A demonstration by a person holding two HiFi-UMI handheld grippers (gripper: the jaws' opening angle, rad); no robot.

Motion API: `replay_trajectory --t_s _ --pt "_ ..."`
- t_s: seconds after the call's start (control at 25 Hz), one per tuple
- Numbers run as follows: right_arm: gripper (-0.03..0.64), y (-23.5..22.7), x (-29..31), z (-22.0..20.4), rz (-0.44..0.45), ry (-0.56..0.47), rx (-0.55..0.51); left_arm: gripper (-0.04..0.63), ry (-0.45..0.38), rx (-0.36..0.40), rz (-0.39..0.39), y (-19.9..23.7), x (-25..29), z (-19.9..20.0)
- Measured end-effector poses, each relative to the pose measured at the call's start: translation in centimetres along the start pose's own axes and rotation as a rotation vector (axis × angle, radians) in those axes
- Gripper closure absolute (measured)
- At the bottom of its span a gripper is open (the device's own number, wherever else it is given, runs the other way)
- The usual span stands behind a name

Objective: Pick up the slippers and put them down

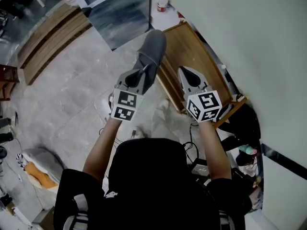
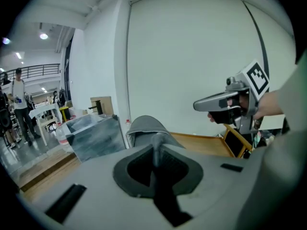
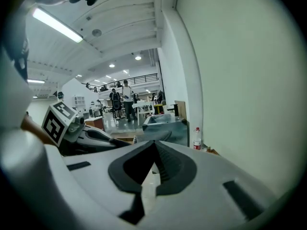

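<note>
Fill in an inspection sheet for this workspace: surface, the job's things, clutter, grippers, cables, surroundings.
Surface: grey stone-patterned floor; low wooden platform beside the wall.
Job's things: one grey fabric slipper, held up in the air; no second slipper seen.
Clutter: clear plastic bottle with a red cap by the wall.
Grippers: left gripper shut on the slipper's edge; right gripper shut, nothing between its jaws.
Cables: dark cables on the floor near the person.
Surroundings: plain white wall; glossy grey panel on the floor; people standing far off.
</note>
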State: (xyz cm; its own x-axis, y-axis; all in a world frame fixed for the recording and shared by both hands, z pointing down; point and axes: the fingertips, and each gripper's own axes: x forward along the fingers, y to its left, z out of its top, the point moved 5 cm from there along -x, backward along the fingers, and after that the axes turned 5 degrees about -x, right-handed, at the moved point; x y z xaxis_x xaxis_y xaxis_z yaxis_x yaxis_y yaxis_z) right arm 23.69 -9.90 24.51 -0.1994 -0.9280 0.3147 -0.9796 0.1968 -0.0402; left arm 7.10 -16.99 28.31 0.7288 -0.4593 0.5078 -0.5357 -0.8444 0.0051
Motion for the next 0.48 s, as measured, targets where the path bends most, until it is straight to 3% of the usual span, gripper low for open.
replay_trajectory --t_s 0.48 --pt "0.626 12.9 -1.6 5.4 0.098 -0.091 -0.129 0.575 -0.091 -0.049 0.12 3.5 -14.6 -2.9"
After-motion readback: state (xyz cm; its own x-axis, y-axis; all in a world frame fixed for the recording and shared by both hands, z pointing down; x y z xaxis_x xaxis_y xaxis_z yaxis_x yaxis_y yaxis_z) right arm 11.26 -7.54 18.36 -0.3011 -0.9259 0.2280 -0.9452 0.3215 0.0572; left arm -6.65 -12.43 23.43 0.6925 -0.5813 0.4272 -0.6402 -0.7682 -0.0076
